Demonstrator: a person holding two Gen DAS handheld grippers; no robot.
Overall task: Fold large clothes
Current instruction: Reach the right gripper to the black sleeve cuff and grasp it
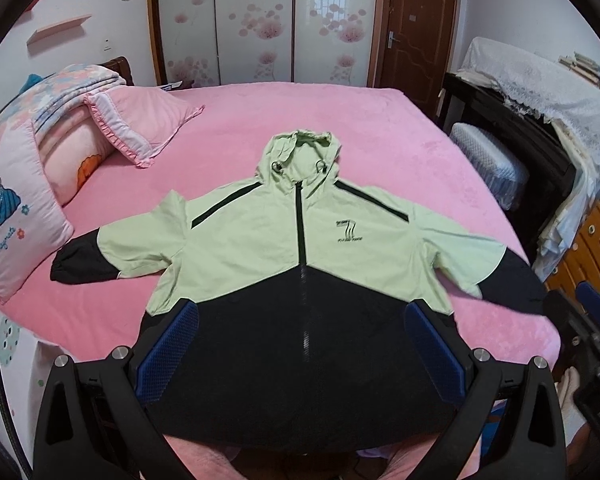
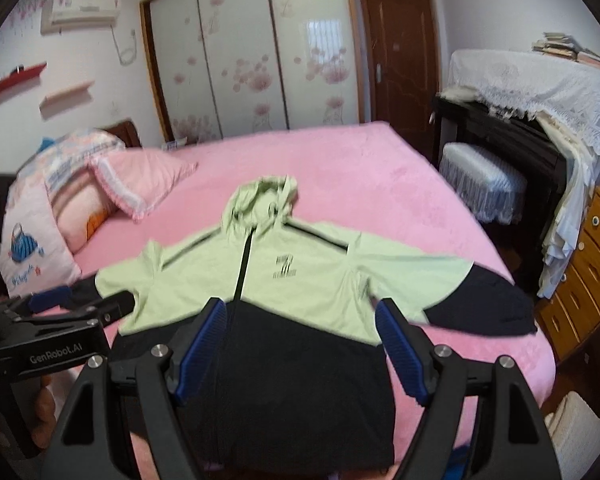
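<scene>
One jacket [image 1: 300, 264], pale green above and black below, lies flat and zipped on the pink bed [image 1: 339, 128], hem at the near edge, hood toward the far edge, both sleeves spread out sideways. No fold looks begun, so this seems the opening step. The left claw [image 1: 300, 344] and right claw [image 2: 300, 348] both hover released, grasping nothing. I'd guess the next move calls for pinching a sleeve or side edge and carrying it across the middle. Two pillows [image 1: 140, 124] sit toward the left edge.
</scene>
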